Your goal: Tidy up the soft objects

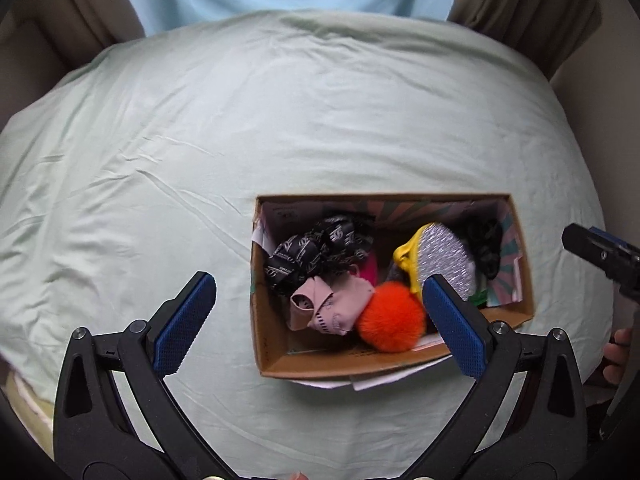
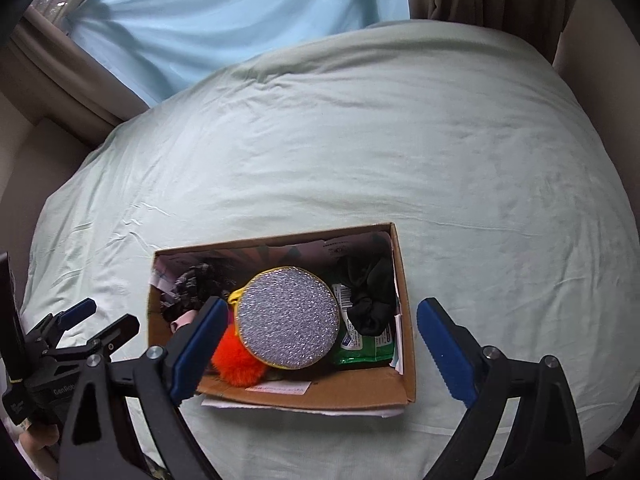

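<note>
Left gripper (image 1: 316, 312) jaws spread and empty, right gripper (image 2: 320, 344) jaws likewise, cardboard box (image 2: 404, 280) on bed (image 1: 200, 140), orange pompom (image 1: 390, 316) near glittery round pouch (image 2: 288, 316) inside.

We see a bed (image 1: 280, 120) under a wrinkled pale green sheet (image 2: 440, 160). On it sits an open cardboard box (image 1: 272, 336), with white paper (image 2: 304, 407) poking out beneath its near edge.
</note>
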{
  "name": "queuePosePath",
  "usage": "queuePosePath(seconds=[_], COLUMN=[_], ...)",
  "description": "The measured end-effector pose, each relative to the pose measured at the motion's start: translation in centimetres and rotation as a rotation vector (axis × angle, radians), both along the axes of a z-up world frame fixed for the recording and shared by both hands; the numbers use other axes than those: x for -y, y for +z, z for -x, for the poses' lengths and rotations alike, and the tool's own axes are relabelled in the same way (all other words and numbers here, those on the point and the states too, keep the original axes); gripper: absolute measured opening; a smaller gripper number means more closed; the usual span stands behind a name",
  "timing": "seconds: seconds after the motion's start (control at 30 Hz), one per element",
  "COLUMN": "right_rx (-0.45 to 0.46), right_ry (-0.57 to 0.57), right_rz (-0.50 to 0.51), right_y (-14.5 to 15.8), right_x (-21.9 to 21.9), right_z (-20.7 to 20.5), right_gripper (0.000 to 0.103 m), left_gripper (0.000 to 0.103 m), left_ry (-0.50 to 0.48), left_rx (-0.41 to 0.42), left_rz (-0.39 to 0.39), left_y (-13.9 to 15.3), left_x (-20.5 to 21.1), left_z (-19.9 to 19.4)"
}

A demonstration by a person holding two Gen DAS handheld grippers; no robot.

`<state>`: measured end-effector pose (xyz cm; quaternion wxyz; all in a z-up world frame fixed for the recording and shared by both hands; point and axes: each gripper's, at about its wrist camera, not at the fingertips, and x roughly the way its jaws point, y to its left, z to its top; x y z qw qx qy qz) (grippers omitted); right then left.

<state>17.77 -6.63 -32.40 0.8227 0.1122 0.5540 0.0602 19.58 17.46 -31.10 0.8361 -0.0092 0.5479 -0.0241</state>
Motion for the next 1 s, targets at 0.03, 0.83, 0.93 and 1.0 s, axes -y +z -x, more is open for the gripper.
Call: queuePosePath(seconds=[0.03,0.83,0.93,1.0], right_rx=[0.010,0.537,0.568,0.578], right_ry=[0.008,0.009,-0.009,-0.012], right_rz=[-0.003,0.099,0.167,0.186], right_y=[1.0,27.8,28.3,28.5], right_x=[0.2,8.3,8.9,9.2], right_z=[0.3,11.8,13.1,13.7], right_gripper=[0.094,0.094,0.094,0.094], left_gripper=[0.103,0.103,0.103,0.103], left_ry=[0.010,0.029,0.033,0.030], left_rx=[0.011,0.588,0.608,0.624], left_rz=[-0.005,0.037,0.055,0.019], left_y=[1.0,29.4,29.6,29.5], left_x=[0.3,10.6,10.9,11.4], left_z=[0.4,13.1,14.1,14.8])
